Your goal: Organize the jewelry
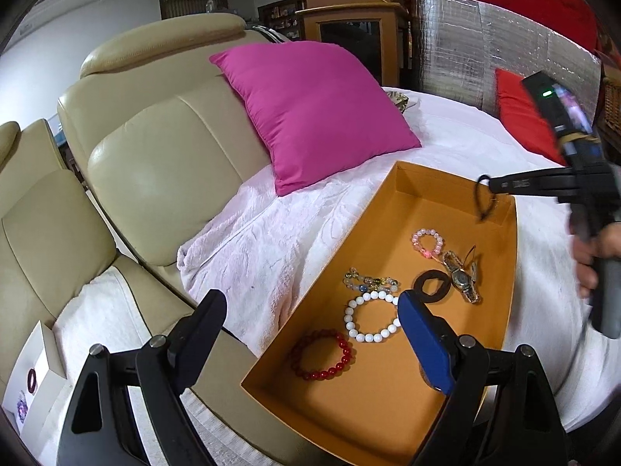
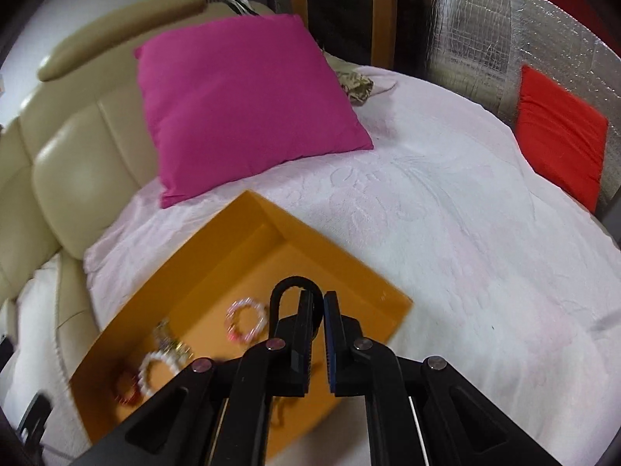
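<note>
An orange tray (image 1: 388, 400) lies on a pale pink blanket. In it lie a red bead bracelet (image 1: 322, 354), a white bead bracelet (image 1: 372, 316), a mixed glass-bead bracelet (image 1: 370, 283), a pink bead bracelet (image 1: 427, 242), a black ring (image 1: 431, 285) and a gold watch (image 1: 462, 277). My left gripper (image 1: 310, 334) is open and empty over the tray's near left edge. My right gripper (image 1: 492, 185) is shut on a black hair tie (image 1: 483, 196) above the tray's far end; the right wrist view shows the tie (image 2: 289, 285) looped out between the closed fingers, above the tray (image 2: 248, 240).
A magenta cushion (image 1: 310, 108) leans on the beige leather sofa (image 1: 155, 155) behind the tray. A red cushion (image 2: 559, 136) stands against a silver foil panel (image 2: 485, 31) at the far right. A small white box (image 1: 35, 369) sits at the lower left.
</note>
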The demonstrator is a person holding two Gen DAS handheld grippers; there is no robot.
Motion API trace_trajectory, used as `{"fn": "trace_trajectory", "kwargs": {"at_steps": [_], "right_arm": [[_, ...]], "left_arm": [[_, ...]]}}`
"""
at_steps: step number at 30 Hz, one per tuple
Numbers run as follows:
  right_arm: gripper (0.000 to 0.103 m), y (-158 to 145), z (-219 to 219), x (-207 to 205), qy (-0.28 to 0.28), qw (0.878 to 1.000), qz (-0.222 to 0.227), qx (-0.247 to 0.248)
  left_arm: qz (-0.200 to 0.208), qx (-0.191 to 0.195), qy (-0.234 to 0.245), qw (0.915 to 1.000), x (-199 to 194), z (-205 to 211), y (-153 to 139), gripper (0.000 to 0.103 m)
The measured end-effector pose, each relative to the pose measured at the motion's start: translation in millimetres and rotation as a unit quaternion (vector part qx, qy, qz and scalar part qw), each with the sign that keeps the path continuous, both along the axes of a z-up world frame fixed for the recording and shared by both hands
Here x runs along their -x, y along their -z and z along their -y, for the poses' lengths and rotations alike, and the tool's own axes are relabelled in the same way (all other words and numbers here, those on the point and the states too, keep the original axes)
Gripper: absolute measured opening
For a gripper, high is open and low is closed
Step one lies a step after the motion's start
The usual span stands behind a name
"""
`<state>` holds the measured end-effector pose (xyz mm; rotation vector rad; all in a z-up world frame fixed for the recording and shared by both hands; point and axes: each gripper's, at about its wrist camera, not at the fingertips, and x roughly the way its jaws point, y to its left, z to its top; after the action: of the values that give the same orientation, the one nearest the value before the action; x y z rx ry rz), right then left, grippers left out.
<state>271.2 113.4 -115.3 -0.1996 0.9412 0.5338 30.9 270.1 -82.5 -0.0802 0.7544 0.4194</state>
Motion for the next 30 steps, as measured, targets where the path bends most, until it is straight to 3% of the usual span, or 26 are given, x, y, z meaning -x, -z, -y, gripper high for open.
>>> {"fn": "trace_trajectory", "kwargs": {"at_steps": [5,8,19,30], "right_arm": [[0.007,18.7,-6.3,-11.6,0.009,0.999,-0.02,0.026],[0.007,13.8,1.9,-3.6,0.005,1.0,-0.024,0.014],[0.007,-59.4,43.4,107.8,-0.076,0.996,0.023,-0.034],[0.009,-109.0,91.8,195.9,-0.104,0.992,0.05,-0.047]], "left_arm": [[-0.001,0.001,0.0,1.0,-2.7,-0.5,-0.4,0.09],[0.001,0.0,0.003,1.0,-2.3,2.1,-2.4,0.09],[0.027,-0.012,0.0,0.9996,14.4,26.0,-30.5,0.09],[0.047,-0.038,0.003,0.9982,42.7,59.6,-58.9,0.09]]}}
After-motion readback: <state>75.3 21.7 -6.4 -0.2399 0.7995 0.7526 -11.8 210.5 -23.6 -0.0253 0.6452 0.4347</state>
